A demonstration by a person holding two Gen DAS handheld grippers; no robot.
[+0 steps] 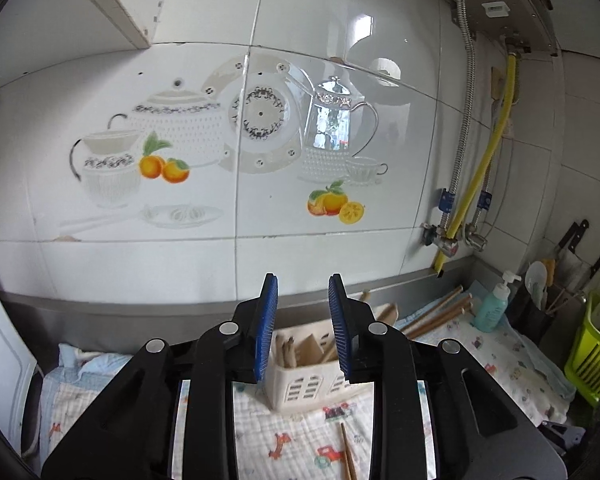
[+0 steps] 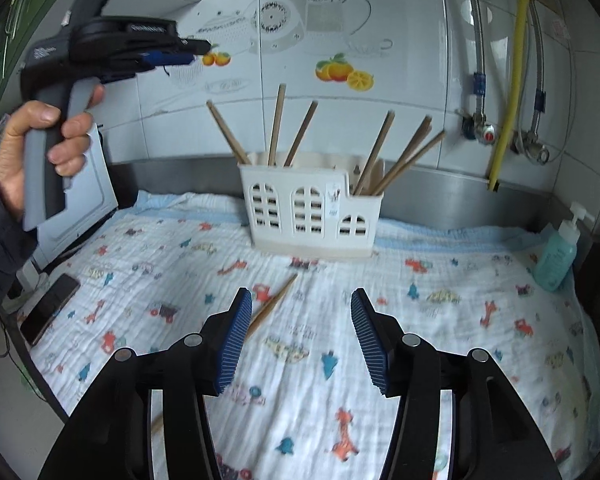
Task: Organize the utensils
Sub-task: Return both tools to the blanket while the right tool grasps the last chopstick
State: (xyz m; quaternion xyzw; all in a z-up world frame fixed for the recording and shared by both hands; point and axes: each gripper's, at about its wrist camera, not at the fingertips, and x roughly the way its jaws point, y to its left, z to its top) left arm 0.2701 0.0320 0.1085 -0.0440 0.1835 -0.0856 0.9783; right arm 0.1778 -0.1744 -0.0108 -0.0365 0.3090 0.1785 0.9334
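Note:
A white plastic utensil holder (image 2: 308, 208) stands on the patterned cloth by the back wall, with several wooden chopsticks (image 2: 374, 152) standing in it. One wooden chopstick (image 2: 274, 305) lies on the cloth in front of the holder, its near part hidden behind my right gripper's left finger. My right gripper (image 2: 300, 304) is open and empty, low over the cloth, just right of that chopstick. My left gripper (image 1: 302, 292) is open and empty, held high above the holder (image 1: 312, 384); it also shows in the right wrist view (image 2: 180, 54) at upper left. The loose chopstick also shows below it (image 1: 348, 454).
A teal pump bottle (image 2: 560, 252) stands at the right on the cloth. A dark phone (image 2: 50, 308) lies at the left edge. A white board (image 2: 88, 196) leans at the left. Pipes and valves (image 2: 496, 128) run down the tiled wall. A green basket (image 1: 596, 356) and knives (image 1: 576, 256) are at far right.

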